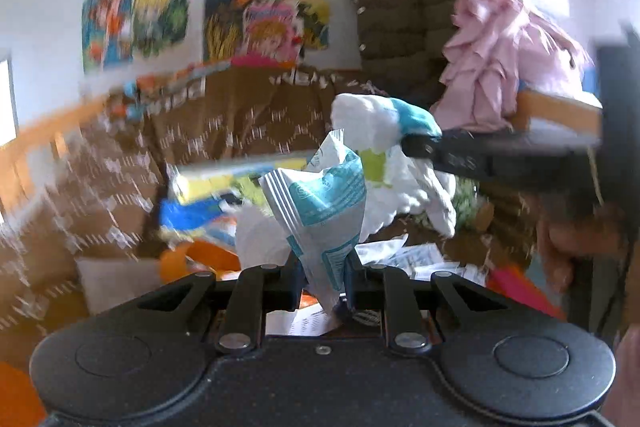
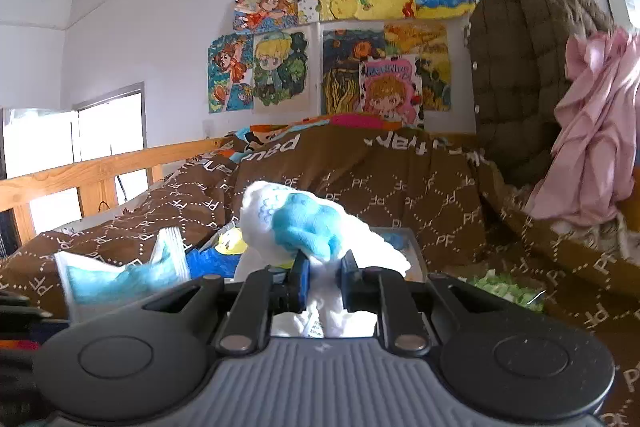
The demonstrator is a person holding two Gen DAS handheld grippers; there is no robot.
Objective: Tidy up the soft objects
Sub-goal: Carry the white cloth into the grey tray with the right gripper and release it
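Left gripper (image 1: 323, 273) pinching tight on a crumpled teal-and-white plastic pack (image 1: 320, 203), jaws nearly together, pointing slightly downward. Right gripper (image 2: 324, 281) clamping a white and blue soft cloth bundle (image 2: 304, 223), blue pads pressing in from both sides, reaching into left wrist cam from the right w/ same bundle. Bit of a hand (image 1: 628, 375) showing at lower right edge of left cam.
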